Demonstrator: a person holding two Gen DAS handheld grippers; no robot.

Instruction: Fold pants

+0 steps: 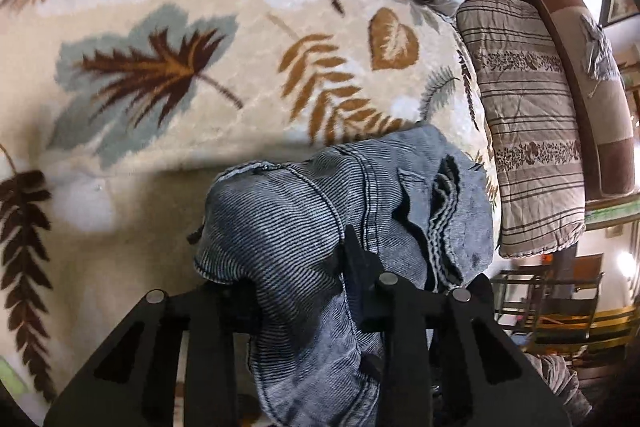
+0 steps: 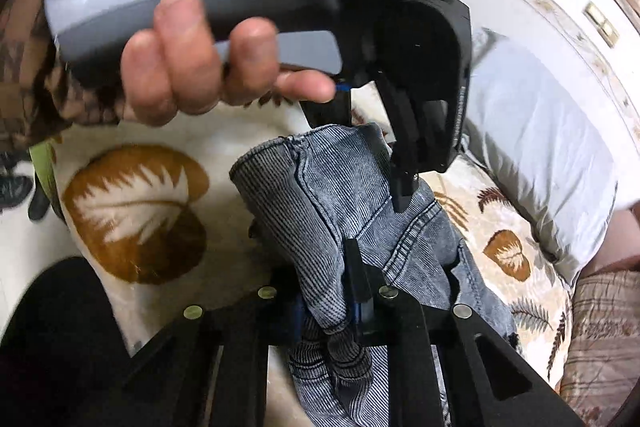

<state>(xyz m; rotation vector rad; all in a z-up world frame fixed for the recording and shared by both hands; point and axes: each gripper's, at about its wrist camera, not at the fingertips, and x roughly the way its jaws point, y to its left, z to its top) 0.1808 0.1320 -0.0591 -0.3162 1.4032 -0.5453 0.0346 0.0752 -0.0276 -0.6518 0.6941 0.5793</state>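
Bunched grey-blue pants [image 2: 340,211] pinched between the right gripper [image 2: 340,291] fingers [image 2: 354,267] at the bottom, fabric spilling out below them. Straight ahead of those fingers, left gripper [image 2: 376,155] clamped on the far edge of the same bundle, gripped by a bare hand [image 2: 192,67]. Leaf-print blanket [image 2: 136,211] beneath, off to the left. White pillow [image 2: 540,147] beyond, to the right.

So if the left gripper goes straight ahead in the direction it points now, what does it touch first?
The left gripper already holds the jeans bunched ahead of its fingers. Beyond the jeans, it would probably meet the leaf-patterned blanket, though depth is unclear.
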